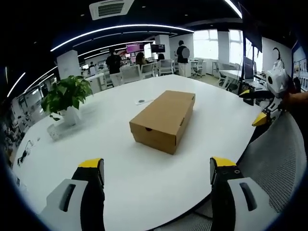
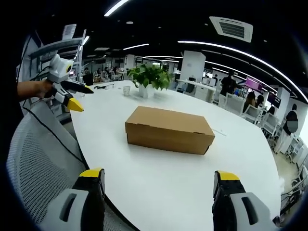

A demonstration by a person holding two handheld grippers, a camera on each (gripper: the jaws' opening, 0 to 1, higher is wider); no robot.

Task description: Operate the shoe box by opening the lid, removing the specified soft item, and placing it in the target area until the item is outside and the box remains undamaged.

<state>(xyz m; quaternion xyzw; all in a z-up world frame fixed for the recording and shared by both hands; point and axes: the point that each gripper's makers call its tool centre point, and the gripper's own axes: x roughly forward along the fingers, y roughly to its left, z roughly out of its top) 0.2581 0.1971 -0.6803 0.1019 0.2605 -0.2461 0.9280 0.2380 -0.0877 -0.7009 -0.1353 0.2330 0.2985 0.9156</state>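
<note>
A brown cardboard shoe box [image 1: 164,120] lies with its lid down on the white table [image 1: 120,173]; in the right gripper view the shoe box [image 2: 169,129] sits at mid-table. My left gripper [image 1: 156,168] hovers open over the near table edge, well short of the box. My right gripper [image 2: 159,180] is open too, nothing between its yellow-tipped jaws. The right gripper [image 1: 264,103] appears at the right of the left gripper view, held in a hand. The left gripper [image 2: 72,94] shows at the left of the right gripper view. The soft item is hidden.
A potted plant [image 1: 67,98] stands near the table's far left; the same potted plant [image 2: 150,79] sits behind the box. A grey mesh chair [image 2: 38,159] is close by the table edge. A small flat object [image 1: 142,101] lies beyond the box. People stand among desks far off.
</note>
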